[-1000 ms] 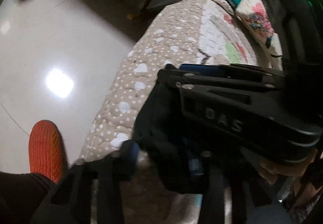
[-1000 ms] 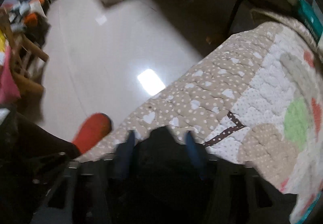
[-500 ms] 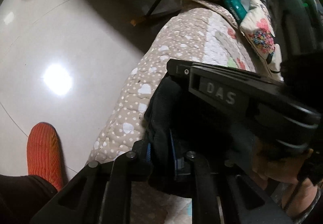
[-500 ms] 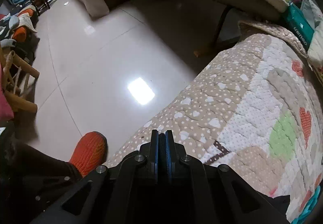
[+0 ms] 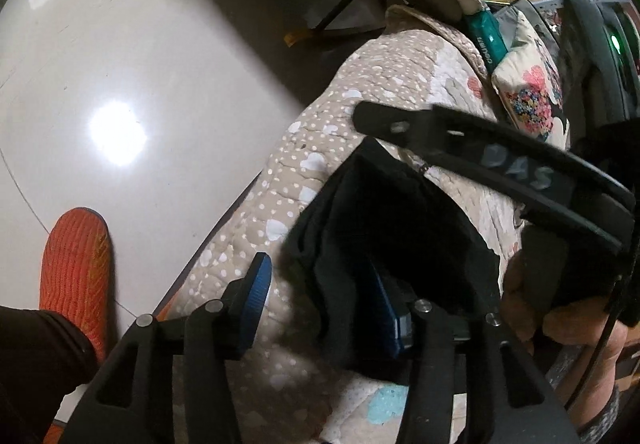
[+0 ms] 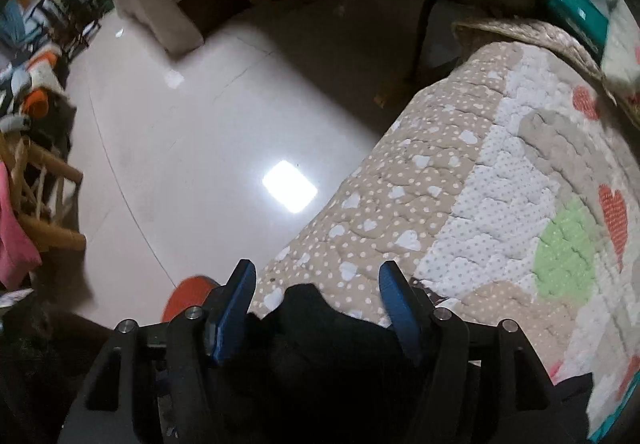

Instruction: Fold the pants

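Risk noted: the black pants (image 5: 384, 228), bunched at the near edge of the quilted cover (image 6: 500, 180), could be dragged out of fold or slip floorward if either tool catches loose cloth. Left gripper (image 5: 320, 296) is seen wide open, cloth draped against its right finger (image 5: 382, 310) but not pinched. Right gripper (image 6: 316, 296) is likewise spread wide, a hump of pants lying between the fingers, nothing clamped.

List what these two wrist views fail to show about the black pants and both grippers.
- Left wrist view: most of the black pants is covered by the right gripper's frame, so their fold state is unreadable.
- Left wrist view: the left gripper stands open; its right pad is partly behind cloth.
- Right wrist view: the pants run off the bottom edge in shadow between the open right gripper.
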`<state>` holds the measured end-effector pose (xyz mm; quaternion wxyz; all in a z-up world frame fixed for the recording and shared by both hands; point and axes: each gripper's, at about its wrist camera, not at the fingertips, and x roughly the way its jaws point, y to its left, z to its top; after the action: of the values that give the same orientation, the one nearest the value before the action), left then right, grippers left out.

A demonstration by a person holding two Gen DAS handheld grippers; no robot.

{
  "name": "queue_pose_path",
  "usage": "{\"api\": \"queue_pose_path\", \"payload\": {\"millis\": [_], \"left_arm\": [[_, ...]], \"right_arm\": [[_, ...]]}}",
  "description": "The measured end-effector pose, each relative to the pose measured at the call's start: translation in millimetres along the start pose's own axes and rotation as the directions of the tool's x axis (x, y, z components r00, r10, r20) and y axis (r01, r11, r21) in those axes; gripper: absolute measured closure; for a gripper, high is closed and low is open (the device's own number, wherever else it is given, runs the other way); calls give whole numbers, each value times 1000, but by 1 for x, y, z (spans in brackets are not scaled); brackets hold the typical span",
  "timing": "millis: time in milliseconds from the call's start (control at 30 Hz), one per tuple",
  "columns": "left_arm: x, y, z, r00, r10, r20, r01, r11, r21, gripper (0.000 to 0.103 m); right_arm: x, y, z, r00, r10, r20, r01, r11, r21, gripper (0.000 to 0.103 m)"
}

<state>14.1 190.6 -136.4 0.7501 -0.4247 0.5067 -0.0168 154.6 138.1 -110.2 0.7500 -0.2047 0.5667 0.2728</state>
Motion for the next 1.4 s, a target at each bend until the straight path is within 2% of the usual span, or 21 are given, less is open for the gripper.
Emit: {"api": "queue_pose_path", "payload": {"millis": [133, 200, 233, 267, 300, 333, 367, 433, 667, 833, 1000, 1167, 1267, 1333, 1400], "left_arm": [[2, -1, -2, 1000, 13, -8, -13, 1000, 2, 52], [7, -1, -2, 998, 58, -19, -58, 998, 18, 51], [10, -1, -2, 998, 62, -34, -61, 998, 25, 51], [11, -2, -2, 997, 62, -45, -61, 998, 33, 54], [11, -4, -1, 997, 49, -51, -46, 997, 53, 67], [9, -7, -1, 998, 27, -54, -23, 997, 68, 76], [7, -11, 0, 998, 9, -56, -4, 996, 88, 83], [1, -19, -2, 999, 3, -41, 3, 992, 130, 85], [-15, -48, -8, 990, -126, -56, 134, 976, 172, 86], [-14, -87, -22, 988, -142, -64, 154, 956, 250, 86], [10, -139, -48, 987, -128, -102, 156, 925, 348, 86], [32, -179, -82, 980, -113, -161, 175, 873, 456, 83], [29, -188, -103, 967, -131, -218, 227, 834, 504, 80], [22, -188, -111, 956, -147, -255, 265, 805, 530, 74], [11, -183, -112, 953, -162, -257, 282, 788, 547, 70]], "right_arm": [[17, 32, -6, 998, -39, -44, 35, 995, -91, 34], [27, 44, -9, 992, -98, -73, 88, 987, -134, 34], [31, 48, -11, 987, -133, -85, 119, 981, -154, 38], [33, 51, -13, 983, -162, -88, 146, 975, -165, 48], [34, 52, -14, 976, -198, -87, 181, 969, -168, 72], [33, 51, -16, 975, -206, -84, 191, 969, -159, 84], [28, 49, -16, 982, -173, -79, 162, 978, -129, 90], [19, 47, -18, 986, -154, -57, 148, 984, -103, 94], [-31, 19, -28, 996, -76, 56, 76, 997, 14, 95], [-68, -11, -49, 989, -79, 126, 67, 993, 97, 95], [-92, -65, -82, 982, -91, 164, 55, 975, 213, 95], [-100, -131, -141, 978, -118, 171, 48, 928, 369, 95], [-102, -169, -177, 977, -137, 161, 49, 887, 460, 94], [-102, -197, -202, 972, -198, 127, 102, 843, 528, 94], [-104, -217, -220, 965, -249, 82, 155, 795, 587, 93]]}}
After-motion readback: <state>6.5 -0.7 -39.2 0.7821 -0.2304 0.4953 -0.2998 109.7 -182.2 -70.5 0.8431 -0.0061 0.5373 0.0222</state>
